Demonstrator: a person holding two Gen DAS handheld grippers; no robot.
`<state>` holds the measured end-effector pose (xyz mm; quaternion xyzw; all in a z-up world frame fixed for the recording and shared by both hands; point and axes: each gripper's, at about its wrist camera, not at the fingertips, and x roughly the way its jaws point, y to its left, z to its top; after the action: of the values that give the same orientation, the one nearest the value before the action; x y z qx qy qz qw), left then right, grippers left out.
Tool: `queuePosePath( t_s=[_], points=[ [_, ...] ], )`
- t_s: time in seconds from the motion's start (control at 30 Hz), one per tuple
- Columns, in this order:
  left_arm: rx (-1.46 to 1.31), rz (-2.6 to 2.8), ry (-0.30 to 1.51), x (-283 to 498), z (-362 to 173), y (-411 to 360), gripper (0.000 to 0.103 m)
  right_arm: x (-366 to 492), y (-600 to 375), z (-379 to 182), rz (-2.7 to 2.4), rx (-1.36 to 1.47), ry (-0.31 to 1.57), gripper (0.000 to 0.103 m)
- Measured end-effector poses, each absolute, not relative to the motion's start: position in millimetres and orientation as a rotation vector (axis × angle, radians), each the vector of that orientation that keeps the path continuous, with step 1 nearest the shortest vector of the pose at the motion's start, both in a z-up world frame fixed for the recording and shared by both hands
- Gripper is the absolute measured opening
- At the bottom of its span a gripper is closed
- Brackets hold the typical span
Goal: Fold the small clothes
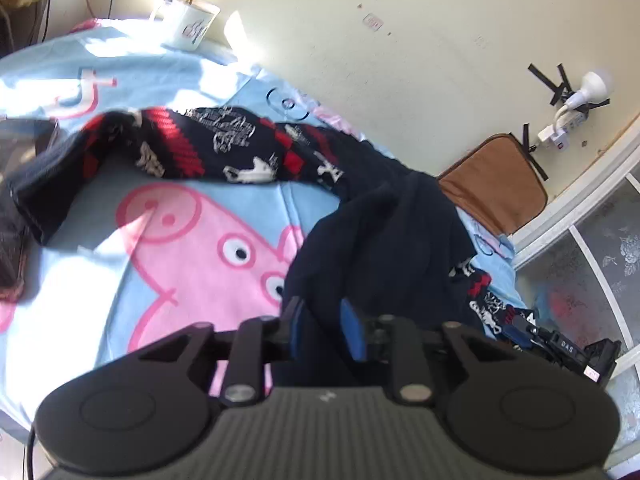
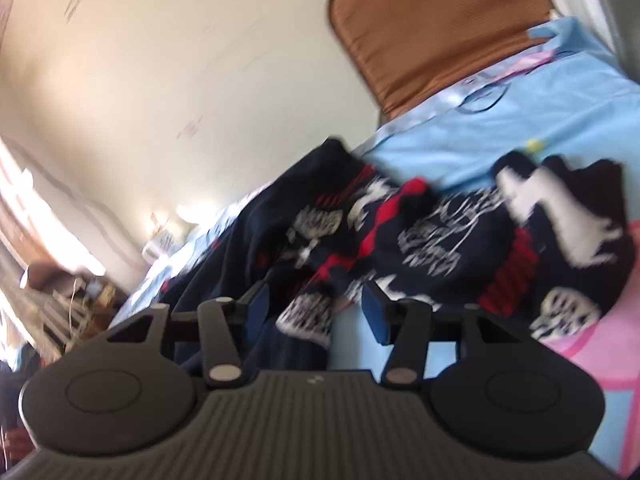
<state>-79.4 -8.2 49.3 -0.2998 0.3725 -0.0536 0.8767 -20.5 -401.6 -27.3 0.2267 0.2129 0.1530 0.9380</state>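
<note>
Item: one dark knitted garment (image 1: pixel 248 148), navy with red bands and white figures, strung across a blue cartoon-print sheet (image 1: pixel 100 264) in a loose arc; one plain navy end bunches toward the near right.

Far left, left-wrist view: a white cup (image 1: pixel 192 24) stands on the sheet against the wall, well apart from the work.

Centre: left gripper (image 1: pixel 320 326). Jaws part-open, narrow gap. Dark navy cloth lies between the blue pads (image 1: pixel 354 330); whether the pads press on it cannot be told, since the fold hides the contact.

Right: a brown cushion (image 1: pixel 496 184) leans on the wall beyond the sheet's corner; a white plug and lamp (image 1: pixel 580 96) are taped to the wall above it.

Right-wrist view: right gripper (image 2: pixel 316 314). Jaws about half-open. A patterned edge of the garment hangs in the gap, nearer the left pad (image 2: pixel 256 308); the right pad (image 2: pixel 376 316) stands clear of it, so nothing looks clamped. Picture blurred.

Step judged in hand: taking two holds on the garment to spread it before folding.

Handling notes:
- Knit is thick and limp; it will sag and drag on the sheet, so each jaw should bite a single edge, not a bunched wad.
- Both holds should be secure before any lift; a one-sided grip would twist the piece.
- The ends want drawing apart, level, until the arc lies flat.
- The sheet must stay out of the jaws.
</note>
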Motion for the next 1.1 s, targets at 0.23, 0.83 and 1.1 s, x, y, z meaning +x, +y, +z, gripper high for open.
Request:
queuePosePath(
  t_s=[0.23,0.83,1.1],
  points=[
    [-0.617,-0.154,0.855,-80.1,16.6,-23.9,0.066,-25.1,-348.5,-33.1,0.194,0.247,0.466,0.064],
    [-0.538,-0.242,0.830,-71.4,6.4,-46.4,0.037,-45.2,-324.7,-0.6,0.302,0.289,0.393,0.010],
    [-0.483,-0.336,0.644,-101.8,78.5,-30.6,0.009,-122.3,-359.5,57.2,0.419,0.465,0.214,0.009]
  ],
)
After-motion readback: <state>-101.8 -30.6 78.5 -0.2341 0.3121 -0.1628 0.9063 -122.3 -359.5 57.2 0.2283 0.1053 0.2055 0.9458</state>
